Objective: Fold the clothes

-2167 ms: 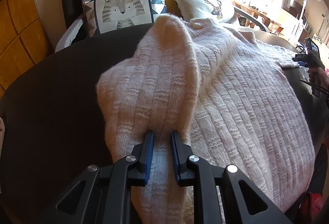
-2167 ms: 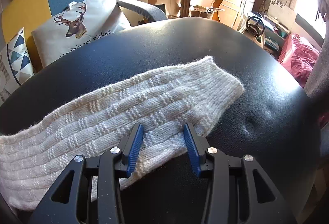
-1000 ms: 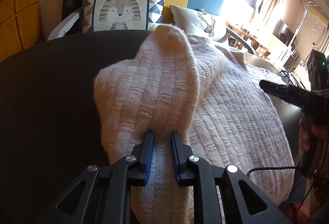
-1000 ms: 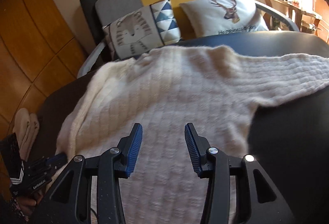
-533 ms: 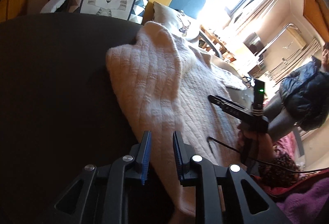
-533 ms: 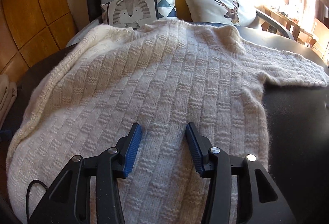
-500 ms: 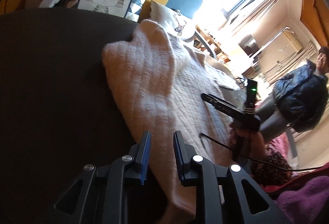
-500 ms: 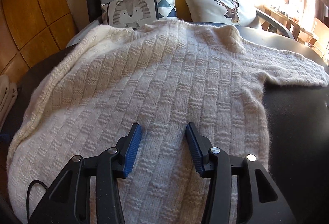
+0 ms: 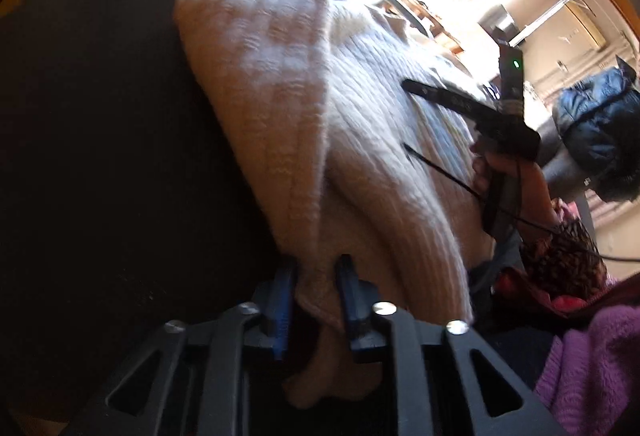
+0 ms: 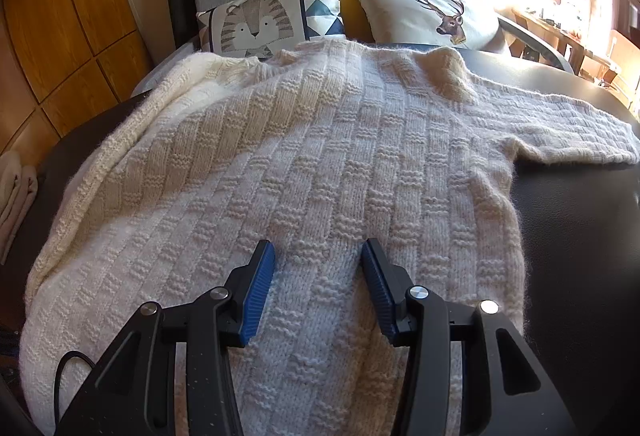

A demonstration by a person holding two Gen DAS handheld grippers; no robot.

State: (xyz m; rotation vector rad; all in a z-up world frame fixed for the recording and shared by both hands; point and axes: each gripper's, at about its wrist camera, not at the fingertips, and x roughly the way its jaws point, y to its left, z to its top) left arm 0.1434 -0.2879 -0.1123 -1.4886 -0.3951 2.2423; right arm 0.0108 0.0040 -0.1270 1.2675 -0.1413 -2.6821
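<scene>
Our left tool point(image 9: 316, 288) is closing on the sweater's point(image 10: 320, 164) hem; our right tool point(image 10: 318, 268) hovers open above it, with cushions point(image 10: 272, 22) beyond the bench point(image 10: 580, 236).

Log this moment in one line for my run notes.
left gripper: closing on sweater hem | right gripper: open over sweater

Cream basket-knit sweater point(image 10: 320, 164) flat on the dark table, one sleeve folded across, the other outstretched.
</scene>
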